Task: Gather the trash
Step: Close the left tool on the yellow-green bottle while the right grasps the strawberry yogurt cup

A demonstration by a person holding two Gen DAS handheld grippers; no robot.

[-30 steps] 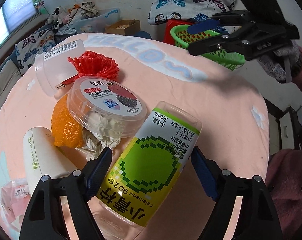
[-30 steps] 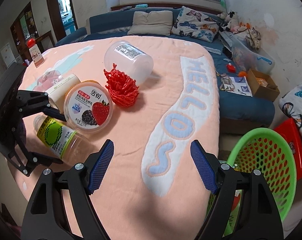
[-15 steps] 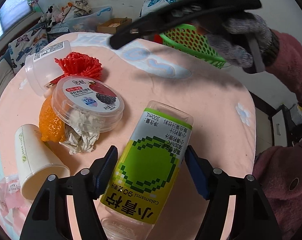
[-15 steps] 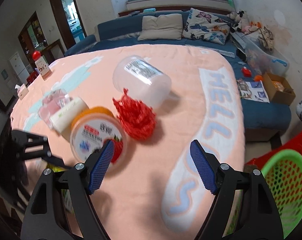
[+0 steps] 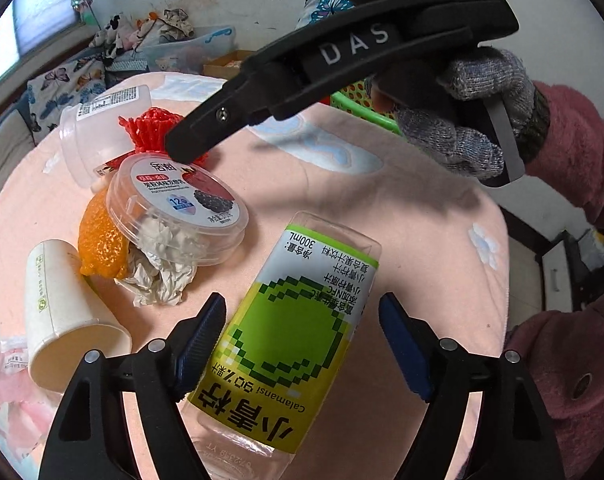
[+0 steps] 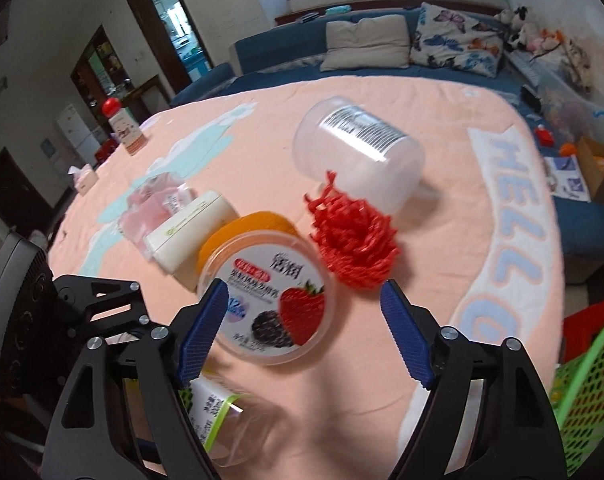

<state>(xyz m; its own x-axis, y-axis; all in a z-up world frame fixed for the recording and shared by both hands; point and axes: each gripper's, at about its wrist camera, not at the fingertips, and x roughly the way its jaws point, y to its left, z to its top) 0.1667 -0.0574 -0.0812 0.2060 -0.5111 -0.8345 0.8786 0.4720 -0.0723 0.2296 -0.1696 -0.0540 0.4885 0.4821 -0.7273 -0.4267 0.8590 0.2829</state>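
Observation:
A clear bottle with a green and yellow label (image 5: pixel 298 332) lies on the peach tablecloth (image 5: pixel 401 220) between the fingers of my left gripper (image 5: pixel 302 304). Its jaws are opening, and a gap shows at the right pad. My right gripper (image 6: pixel 303 288) hovers over a lidded berry yogurt tub (image 6: pixel 266 304) and beside a red net ball (image 6: pixel 353 248). Its jaws are also opening, with nothing gripped. In the left wrist view its black finger (image 5: pixel 206 132) reaches over the red net (image 5: pixel 150 128), held by a gloved hand (image 5: pixel 461 120).
Around the tub lie an orange peel (image 5: pixel 100 240), crumpled tissue (image 5: pixel 162 264), a tipped paper cup (image 5: pixel 62 320), a pink wrapper (image 5: pixel 6 380) and a clear jar on its side (image 6: pixel 361 152). A green basket (image 6: pixel 581 392) stands off the table's right edge. A sofa lies beyond.
The right gripper has swung in from the basket side to above the tub and red net. The left jaws narrowed on the bottle, then widened again.

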